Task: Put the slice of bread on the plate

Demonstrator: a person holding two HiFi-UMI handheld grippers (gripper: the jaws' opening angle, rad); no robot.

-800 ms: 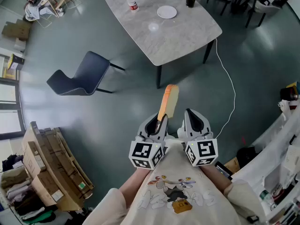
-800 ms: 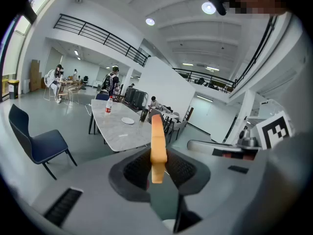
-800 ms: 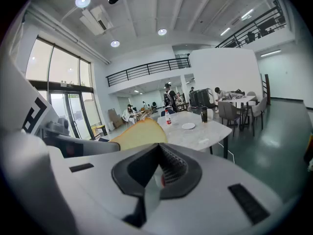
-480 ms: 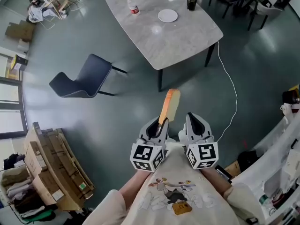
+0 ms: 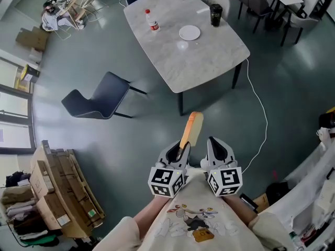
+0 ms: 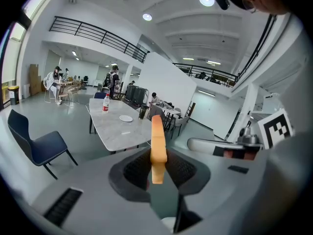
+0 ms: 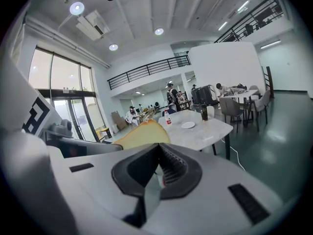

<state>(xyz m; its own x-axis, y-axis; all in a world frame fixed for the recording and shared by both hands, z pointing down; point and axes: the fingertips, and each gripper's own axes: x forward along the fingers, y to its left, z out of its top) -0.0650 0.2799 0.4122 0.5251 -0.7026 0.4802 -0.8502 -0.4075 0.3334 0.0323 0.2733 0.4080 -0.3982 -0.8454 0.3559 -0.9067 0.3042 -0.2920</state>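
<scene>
Head view: where is the slice of bread (image 5: 191, 129) seen?

It is seen held upright and nearly edge-on in the left gripper (image 5: 180, 148). It is over the floor, well apart from the plate (image 5: 189, 33), which lies on the worktop (image 5: 209, 56) ahead.

How is the carry best done?

By judgement, the grip is best kept light but firm, since soft bread is easily crushed or dropped. The slice should be brought over the plate, tilted flat, lowered, and only then released. The bottle (image 5: 152, 21) and the dark cup (image 5: 215, 14) standing either side of the plate are to be avoided.

What is added by the gripper views?

In the left gripper view the jaws are seen closed on the lower part of the slice, and the plate is shown far beyond it, a little to its left. In the right gripper view the jaws of the right gripper (image 5: 219, 149) are seen shut together with nothing between them. The broad face of the slice is also shown more fully there than from above.
</scene>
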